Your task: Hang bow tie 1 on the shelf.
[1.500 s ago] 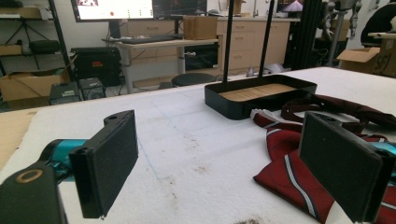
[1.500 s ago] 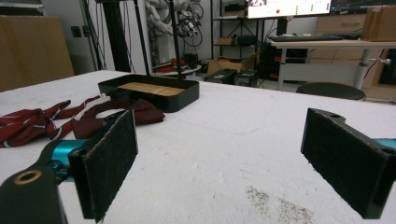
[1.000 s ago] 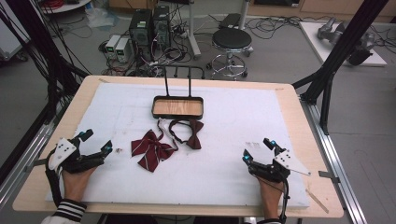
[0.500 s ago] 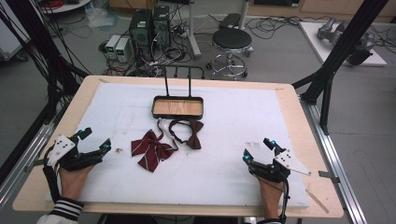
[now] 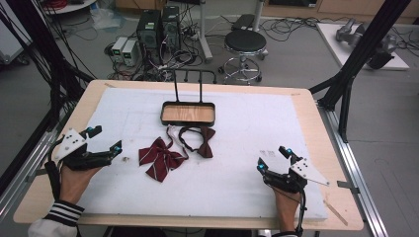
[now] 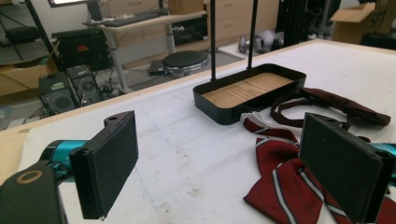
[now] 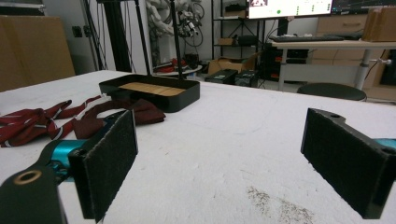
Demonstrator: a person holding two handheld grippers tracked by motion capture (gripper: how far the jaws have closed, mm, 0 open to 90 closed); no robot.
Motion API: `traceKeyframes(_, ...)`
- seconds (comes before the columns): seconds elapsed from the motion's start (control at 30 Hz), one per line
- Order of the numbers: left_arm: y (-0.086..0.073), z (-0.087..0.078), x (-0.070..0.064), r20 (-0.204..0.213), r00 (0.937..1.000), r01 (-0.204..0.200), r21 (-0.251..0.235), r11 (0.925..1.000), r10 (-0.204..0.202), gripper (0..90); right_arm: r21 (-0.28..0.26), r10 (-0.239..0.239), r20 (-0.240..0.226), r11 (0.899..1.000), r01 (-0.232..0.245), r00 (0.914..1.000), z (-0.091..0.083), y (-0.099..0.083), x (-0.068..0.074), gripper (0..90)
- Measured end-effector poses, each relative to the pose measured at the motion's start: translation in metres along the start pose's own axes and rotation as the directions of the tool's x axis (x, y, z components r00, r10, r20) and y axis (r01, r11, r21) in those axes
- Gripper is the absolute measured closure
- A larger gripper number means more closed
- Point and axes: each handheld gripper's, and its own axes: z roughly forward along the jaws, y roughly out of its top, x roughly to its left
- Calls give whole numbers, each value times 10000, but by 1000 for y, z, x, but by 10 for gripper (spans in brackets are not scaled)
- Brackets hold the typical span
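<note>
Both jaws wide apart, empty; striped bow tie (image 5: pixel 159 159) beside black tray (image 5: pixel 188 114).

Tray (image 5: pixel 188 113) at the mat's (image 5: pixel 247 128) back, two bow ties before it, striped bow tie (image 5: pixel 159 157) left of plain bow tie (image 5: pixel 200 142)

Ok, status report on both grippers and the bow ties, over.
Left gripper open, right gripper open, both empty. Striped bow tie and plain bow tie lie before the tray. Nothing in between.
</note>
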Motion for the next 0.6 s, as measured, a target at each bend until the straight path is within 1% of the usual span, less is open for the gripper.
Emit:
traceKeyframes(0.17, 12, 9, -3, 321, 9994, -114, 636, 9979, 94, 126, 5, -9, -4, 10000, 9, 10000, 0, 0, 0, 102)
traceKeyframes(0.4, 25, 20, -8, 730, 9973, -128, 1349, 9908, 30, 126, 22, 73, -3, 10000, -73, 10000, 0, 0, 0, 102)
traceKeyframes(0.47, 27, 23, -11, 781, 9969, -182, 1606, 9869, 56, 127, 20, 83, -5, 10000, -83, 10000, 0, 0, 0, 102)
traceKeyframes(0.53, 29, 28, -13, 794, 9968, -233, 1972, 9801, 77, 127, 14, 93, -8, 10000, -93, 10000, 0, 0, 0, 102)
traceKeyframes(0.6, 30, 33, -15, 895, 9960, -277, 2272, 9734, 74, 129, 20, 98, -2, 10000, -98, 10000, 0, 0, 0, 102)
